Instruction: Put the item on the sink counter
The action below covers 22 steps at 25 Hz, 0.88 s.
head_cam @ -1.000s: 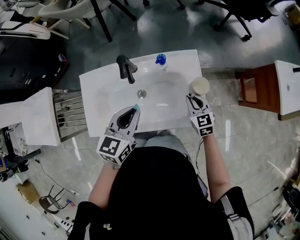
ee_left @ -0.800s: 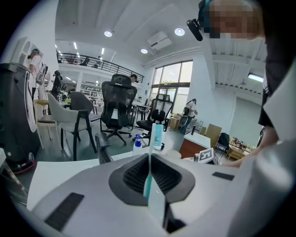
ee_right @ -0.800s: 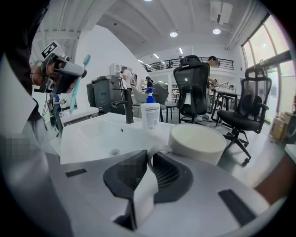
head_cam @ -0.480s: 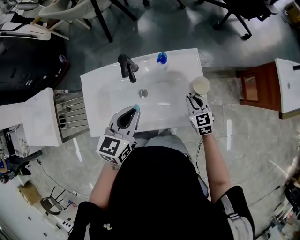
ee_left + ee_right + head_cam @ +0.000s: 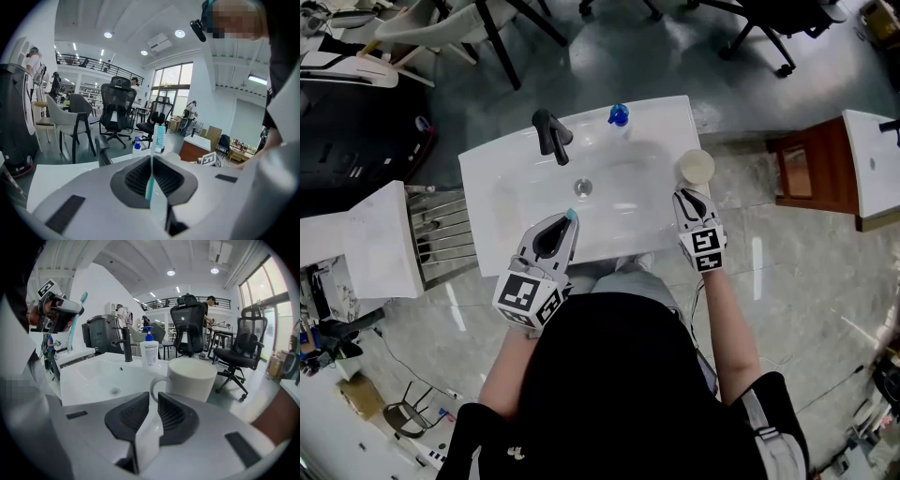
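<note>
A white mug (image 5: 695, 167) stands on the right rim of the white sink (image 5: 502, 173). My right gripper (image 5: 688, 194) sits just in front of it. In the right gripper view the mug (image 5: 192, 378) fills the middle, and its handle runs down between the jaw tips of the right gripper (image 5: 153, 397), which are shut on it. My left gripper (image 5: 567, 220) hovers over the sink's front edge, shut on a teal and white toothbrush (image 5: 571, 215). The toothbrush (image 5: 160, 136) sticks up from the left gripper (image 5: 151, 157), bristles at the top.
A black faucet (image 5: 551, 134) and a blue-capped pump bottle (image 5: 619, 116) stand at the back of the sink. A white cabinet (image 5: 384, 234) with a metal rack (image 5: 441, 225) is at the left, a wooden cabinet (image 5: 811, 173) at the right. Office chairs stand beyond the sink.
</note>
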Each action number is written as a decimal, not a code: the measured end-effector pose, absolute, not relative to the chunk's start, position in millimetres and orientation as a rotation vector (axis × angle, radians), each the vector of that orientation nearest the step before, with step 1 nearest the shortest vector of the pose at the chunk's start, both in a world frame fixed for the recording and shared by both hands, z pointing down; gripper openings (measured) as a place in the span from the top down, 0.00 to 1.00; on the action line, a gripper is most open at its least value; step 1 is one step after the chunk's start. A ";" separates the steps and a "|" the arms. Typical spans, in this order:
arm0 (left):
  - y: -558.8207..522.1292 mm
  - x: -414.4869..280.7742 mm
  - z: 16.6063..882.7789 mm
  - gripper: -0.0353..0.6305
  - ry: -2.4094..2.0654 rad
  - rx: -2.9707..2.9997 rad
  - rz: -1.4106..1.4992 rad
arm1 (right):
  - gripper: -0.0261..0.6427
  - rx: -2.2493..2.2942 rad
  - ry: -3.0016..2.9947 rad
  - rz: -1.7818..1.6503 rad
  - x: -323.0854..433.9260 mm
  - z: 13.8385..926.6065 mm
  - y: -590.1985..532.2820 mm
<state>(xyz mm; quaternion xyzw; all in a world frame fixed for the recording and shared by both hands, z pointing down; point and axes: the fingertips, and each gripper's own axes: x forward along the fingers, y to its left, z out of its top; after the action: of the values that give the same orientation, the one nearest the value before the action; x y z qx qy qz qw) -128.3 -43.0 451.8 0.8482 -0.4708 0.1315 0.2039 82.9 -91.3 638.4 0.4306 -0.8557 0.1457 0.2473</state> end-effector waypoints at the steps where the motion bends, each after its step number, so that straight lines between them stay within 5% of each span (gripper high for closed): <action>1: -42.7 -127.1 450.9 0.90 -1.307 2.371 0.363 | 0.88 1.180 -2.330 0.399 84.3 636.5 -88.8; 22: -108.9 -30.1 439.3 0.90 -0.953 2.545 0.249 | 0.88 1.538 -2.203 0.631 146.0 577.1 -5.9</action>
<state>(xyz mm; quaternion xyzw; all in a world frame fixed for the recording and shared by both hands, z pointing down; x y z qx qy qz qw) -30.1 -108.9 439.3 0.9127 -0.3420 0.0893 0.2049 146.0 -5.9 577.1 0.5471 -0.7837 0.2245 0.1900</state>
